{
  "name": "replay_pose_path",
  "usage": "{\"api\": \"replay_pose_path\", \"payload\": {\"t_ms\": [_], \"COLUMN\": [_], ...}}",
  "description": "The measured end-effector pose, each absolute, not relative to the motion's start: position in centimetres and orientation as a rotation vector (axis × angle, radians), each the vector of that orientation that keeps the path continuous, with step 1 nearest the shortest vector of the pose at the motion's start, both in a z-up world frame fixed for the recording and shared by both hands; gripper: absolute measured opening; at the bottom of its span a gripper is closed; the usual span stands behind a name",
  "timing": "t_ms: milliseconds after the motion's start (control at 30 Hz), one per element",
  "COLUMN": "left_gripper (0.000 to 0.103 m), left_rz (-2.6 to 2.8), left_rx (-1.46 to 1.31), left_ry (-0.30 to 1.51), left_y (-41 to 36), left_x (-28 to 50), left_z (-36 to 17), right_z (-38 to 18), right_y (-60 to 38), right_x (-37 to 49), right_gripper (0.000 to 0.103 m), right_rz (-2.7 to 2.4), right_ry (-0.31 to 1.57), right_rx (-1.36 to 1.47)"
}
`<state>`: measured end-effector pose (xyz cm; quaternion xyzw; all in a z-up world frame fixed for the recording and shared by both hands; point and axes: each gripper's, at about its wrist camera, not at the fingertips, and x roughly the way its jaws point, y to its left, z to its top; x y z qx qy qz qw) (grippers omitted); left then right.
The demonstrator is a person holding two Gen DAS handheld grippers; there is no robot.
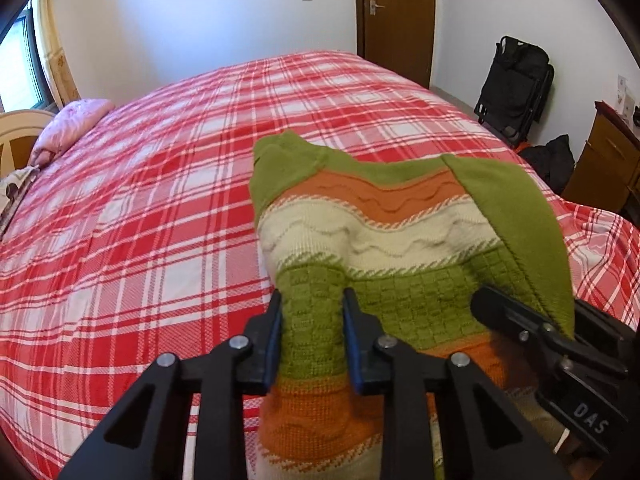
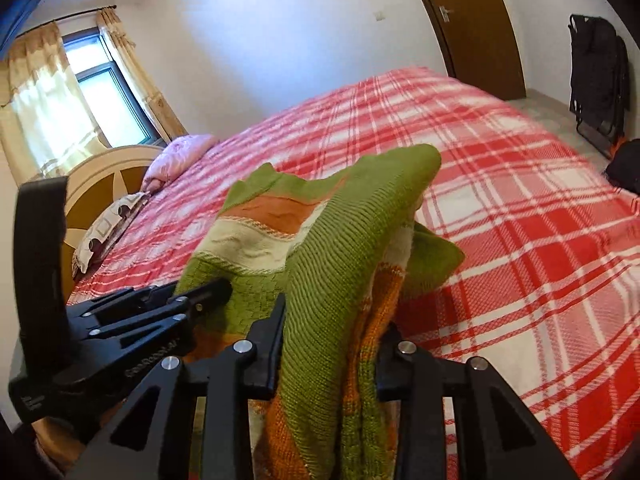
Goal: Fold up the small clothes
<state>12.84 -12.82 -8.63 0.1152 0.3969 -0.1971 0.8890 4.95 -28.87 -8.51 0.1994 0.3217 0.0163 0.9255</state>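
Big bed with red-and-white plaid cover (image 1: 140, 220) carries the small green, orange and cream striped knit sweater (image 1: 380, 216), far part resting on the cover, near hem raised. Left gripper (image 1: 312, 320) jaws clamped on green hem; right gripper (image 2: 334, 340) jaws clamped on bunched sleeve and hem. Judgement: lift both evenly, keep hem taut, carry forward over collar, align edges before letting go.

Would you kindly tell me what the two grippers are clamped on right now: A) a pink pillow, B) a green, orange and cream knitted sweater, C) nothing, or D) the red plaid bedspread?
B: both the left gripper and right gripper pinch the striped knitted sweater.
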Motion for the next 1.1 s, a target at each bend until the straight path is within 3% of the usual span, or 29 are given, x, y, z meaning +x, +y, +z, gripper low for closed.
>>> {"api": "replay_pose_path", "payload": {"t_ms": [667,1100], "left_gripper": [0.028,0.028], "left_rz": [-0.541,-0.582], "left_rx": [0.295,0.341], "left_ry": [0.674,0.669], "left_y": [-20.1,-28.4], "left_x": [11.7,13.9], "left_z": [-3.9,-5.5], "right_z": [-3.6,-5.6], "right_y": [-35.4,-42.3], "right_x": [1.6,3.5], "right_gripper": [0.034,0.034], "right_rz": [-0.112,-0.228], "right_ry": [0.494,0.489], "right_rx": [0.416,0.438]}}
